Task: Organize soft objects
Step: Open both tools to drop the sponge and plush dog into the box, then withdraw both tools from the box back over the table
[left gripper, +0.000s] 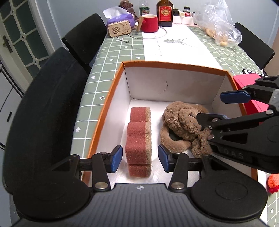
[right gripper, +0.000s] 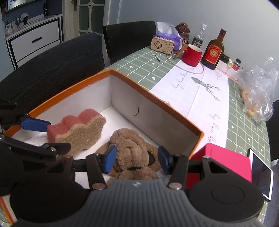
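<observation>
An orange-rimmed white box (left gripper: 174, 64) (right gripper: 153, 94) sits on the table. Inside, a red and tan sponge (left gripper: 138, 139) (right gripper: 76, 130) stands on edge on the left, and a brown plush toy (left gripper: 183, 125) (right gripper: 132, 153) lies on the right. My left gripper (left gripper: 138, 159) is open, its blue pads on either side of the sponge's near end without touching it. My right gripper (right gripper: 137, 159) is open over the plush, one pad on each side. It shows in the left wrist view (left gripper: 214, 108) reaching in from the right.
A pink box (right gripper: 221, 162) and a phone (right gripper: 261, 174) lie right of the box. A red mug (left gripper: 149, 23), bottle (left gripper: 164, 13), wooden radio (left gripper: 119, 29) and plastic bag (left gripper: 219, 29) stand at the far end. Black chairs (left gripper: 48, 111) line the left. An orange knitted item (left gripper: 273, 182) lies near right.
</observation>
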Tool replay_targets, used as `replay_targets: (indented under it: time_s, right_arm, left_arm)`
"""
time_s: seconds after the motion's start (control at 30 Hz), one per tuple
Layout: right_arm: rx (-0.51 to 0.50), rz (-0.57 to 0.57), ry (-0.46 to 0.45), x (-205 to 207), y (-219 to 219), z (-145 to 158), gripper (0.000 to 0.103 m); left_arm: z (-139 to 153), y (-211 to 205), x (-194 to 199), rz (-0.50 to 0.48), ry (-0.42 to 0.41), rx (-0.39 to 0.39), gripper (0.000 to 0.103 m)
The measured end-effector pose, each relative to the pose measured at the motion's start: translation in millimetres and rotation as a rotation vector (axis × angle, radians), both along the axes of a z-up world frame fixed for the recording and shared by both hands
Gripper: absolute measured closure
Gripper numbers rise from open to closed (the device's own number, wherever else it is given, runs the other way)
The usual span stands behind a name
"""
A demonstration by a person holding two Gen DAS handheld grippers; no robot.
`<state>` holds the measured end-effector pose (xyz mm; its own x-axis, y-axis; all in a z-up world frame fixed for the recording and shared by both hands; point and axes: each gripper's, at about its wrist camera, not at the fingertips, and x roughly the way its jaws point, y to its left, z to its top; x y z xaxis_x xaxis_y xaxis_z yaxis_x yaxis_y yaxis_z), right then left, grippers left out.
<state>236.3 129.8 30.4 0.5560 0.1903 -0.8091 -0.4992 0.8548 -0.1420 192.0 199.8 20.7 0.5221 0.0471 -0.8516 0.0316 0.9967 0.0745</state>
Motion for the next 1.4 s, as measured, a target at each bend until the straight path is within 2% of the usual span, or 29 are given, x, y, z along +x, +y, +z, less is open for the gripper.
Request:
replay_targets:
  time_s: [0.67, 0.93, 1.13, 1.4]
  right_arm:
    - [0.030, 0.009, -0.109, -69.6, -37.8, 60.1, 0.051]
    - [0.069, -0.021, -0.150, -94.8, -64.5, 66.9, 0.051]
    - [0.060, -0.015, -0.179, -110.7, -86.0, 67.7, 0.051]
    - [0.106, -0.048, -0.205, -127.4, -136.0, 70.6, 0.050]
  left_arm:
    - [60.4, -18.5, -66.8, -0.036, -0.131, 0.037, 0.042]
    - [79.1, -35.4, -87.3, -0.061, -0.200, 0.030, 0.040]
    - [88.0, -54.5, -98.1, -0.092, -0.251, 0.009, 0.036]
    - [95.1, -81.0, -113.6, -0.142, -0.317, -0.017, 0.032]
